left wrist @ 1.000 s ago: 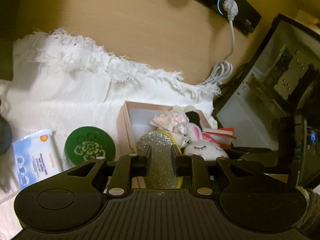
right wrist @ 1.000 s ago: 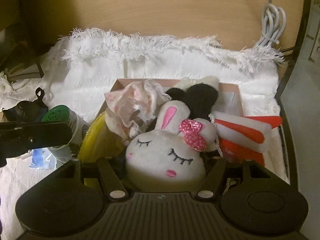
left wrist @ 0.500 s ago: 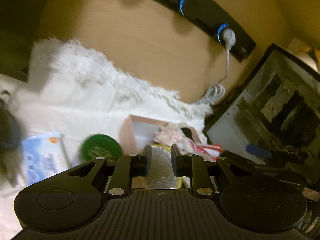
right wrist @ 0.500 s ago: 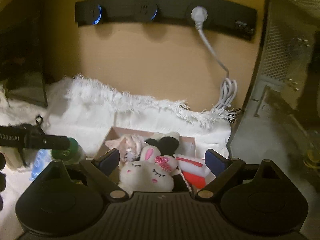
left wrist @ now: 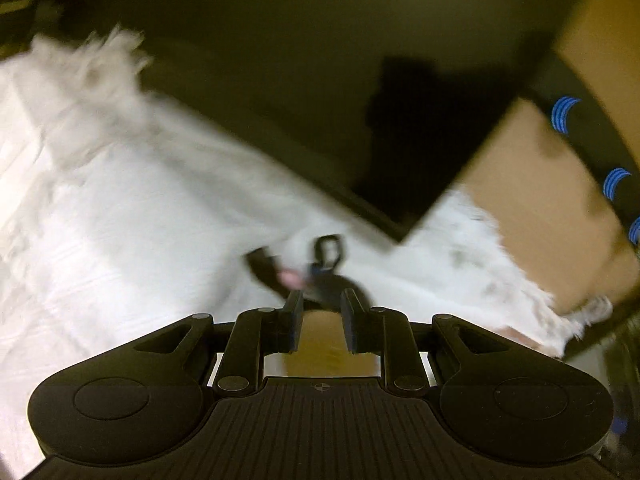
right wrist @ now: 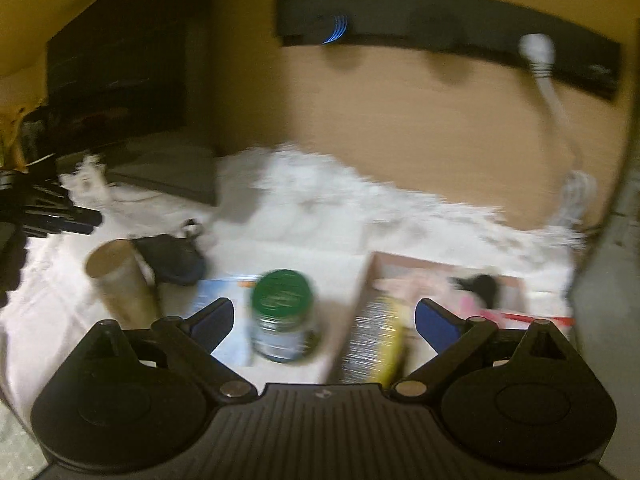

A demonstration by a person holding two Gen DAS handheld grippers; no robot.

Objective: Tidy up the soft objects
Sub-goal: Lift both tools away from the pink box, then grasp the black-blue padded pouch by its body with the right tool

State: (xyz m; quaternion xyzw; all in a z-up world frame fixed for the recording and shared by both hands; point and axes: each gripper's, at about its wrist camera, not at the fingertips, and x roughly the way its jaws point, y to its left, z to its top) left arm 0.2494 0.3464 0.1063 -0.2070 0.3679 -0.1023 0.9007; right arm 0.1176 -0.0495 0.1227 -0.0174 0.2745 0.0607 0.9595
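Our left gripper point(left wrist: 320, 320), jaws narrow, hangs over a cardboard tube point(left wrist: 320, 344); white rug point(left wrist: 120, 220) fills the left.

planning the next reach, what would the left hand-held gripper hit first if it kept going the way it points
Most likely the cardboard tube just ahead of the left hand-held gripper, then the dark pouch on the white blanket; blur hides the depth.

Jar point(right wrist: 282, 312) left of box point(right wrist: 404, 264)
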